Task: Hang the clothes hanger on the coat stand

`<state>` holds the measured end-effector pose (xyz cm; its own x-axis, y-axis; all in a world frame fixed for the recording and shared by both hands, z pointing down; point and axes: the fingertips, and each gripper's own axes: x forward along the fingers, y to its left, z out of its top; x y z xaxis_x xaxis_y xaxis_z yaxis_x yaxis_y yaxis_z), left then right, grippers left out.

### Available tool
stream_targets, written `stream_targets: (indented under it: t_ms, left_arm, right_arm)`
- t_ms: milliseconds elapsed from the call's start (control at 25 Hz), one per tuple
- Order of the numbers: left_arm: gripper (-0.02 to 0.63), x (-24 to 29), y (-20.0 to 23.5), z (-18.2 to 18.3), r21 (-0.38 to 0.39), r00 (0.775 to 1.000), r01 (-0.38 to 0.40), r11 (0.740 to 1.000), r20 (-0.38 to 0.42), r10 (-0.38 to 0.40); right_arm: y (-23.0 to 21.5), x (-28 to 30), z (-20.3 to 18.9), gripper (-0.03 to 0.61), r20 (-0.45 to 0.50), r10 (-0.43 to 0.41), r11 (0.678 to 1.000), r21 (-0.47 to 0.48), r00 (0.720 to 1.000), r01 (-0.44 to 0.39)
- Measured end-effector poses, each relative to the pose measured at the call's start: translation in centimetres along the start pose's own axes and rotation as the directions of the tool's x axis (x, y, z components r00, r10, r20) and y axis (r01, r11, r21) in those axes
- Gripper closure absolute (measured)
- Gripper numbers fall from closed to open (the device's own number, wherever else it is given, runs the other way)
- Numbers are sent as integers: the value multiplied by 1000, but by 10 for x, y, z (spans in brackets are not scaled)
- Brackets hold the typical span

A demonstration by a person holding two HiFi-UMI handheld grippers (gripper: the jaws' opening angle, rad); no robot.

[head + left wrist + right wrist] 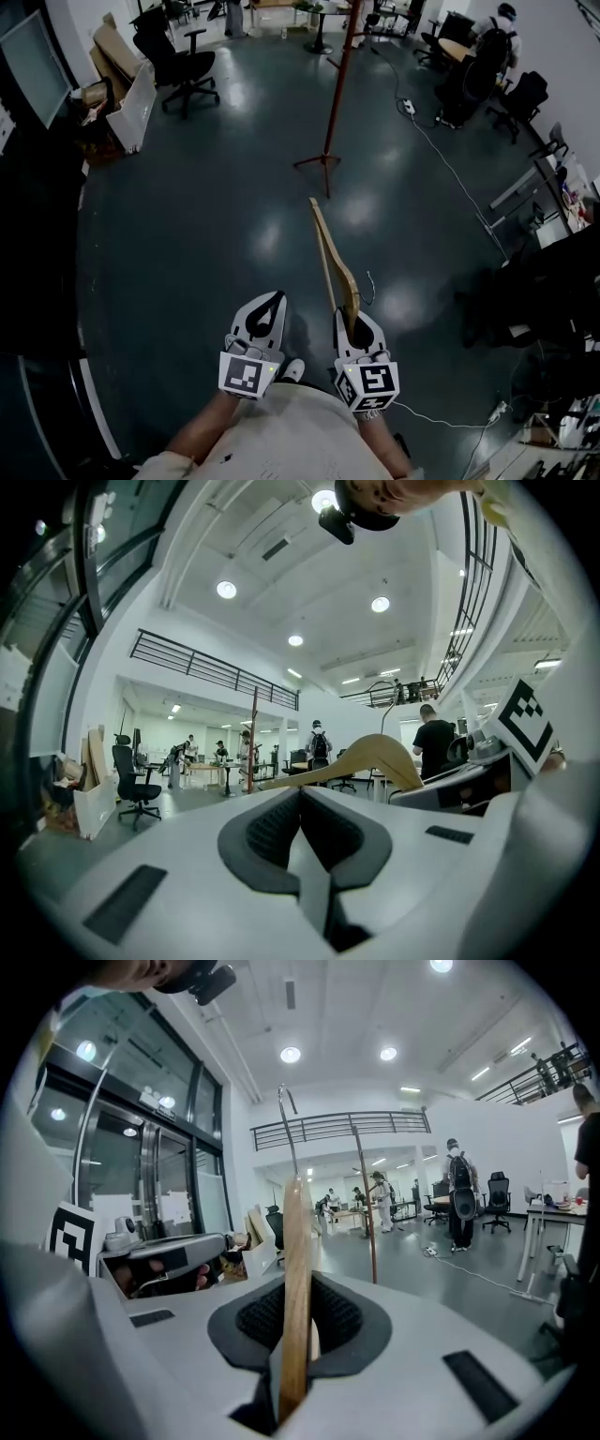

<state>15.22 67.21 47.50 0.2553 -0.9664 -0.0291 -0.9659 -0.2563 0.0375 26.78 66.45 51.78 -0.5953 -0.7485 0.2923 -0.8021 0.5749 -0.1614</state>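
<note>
The right claw (349, 323) is pinched on a wooden clothes hanger (328, 251). It grips one arm, close to the crown where the wire hook (288, 1117) rises. In the right gripper view the wood stands edge-on between the ribbed pads. The hanger's free arm points toward the coat stand (331, 103), which stands on the floor (216, 216) well ahead of both claws and slightly left of the hanger's line. The left claw (274, 300) is pressed together on nothing, beside the right one on the side away from the hanger.

The hanger looks light and rigid, so it should not bend or sag. Its smooth, probably varnished wood may slip or pivot between the pads, since the long free arm acts as a lever. A hold near the crown seems sound because it leaves the hook clear to go over a peg. The thin hook is the likeliest part to snag or twist the hanger on contact.
</note>
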Motion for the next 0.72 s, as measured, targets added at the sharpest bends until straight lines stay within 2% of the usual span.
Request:
stream_targets:
  t_ms: [320,720]
  left_arm:
    - [601,64,51,-18,-49,999,16,999,-30,-18]
    - [601,173,150,2,-33,999,46,998,17,-45]
  right_arm:
    - [-14,69,7,517,-53,-22,1000,-6,998,22]
    - [-36,191,68,517,-18,-83,996,-22,996,83]
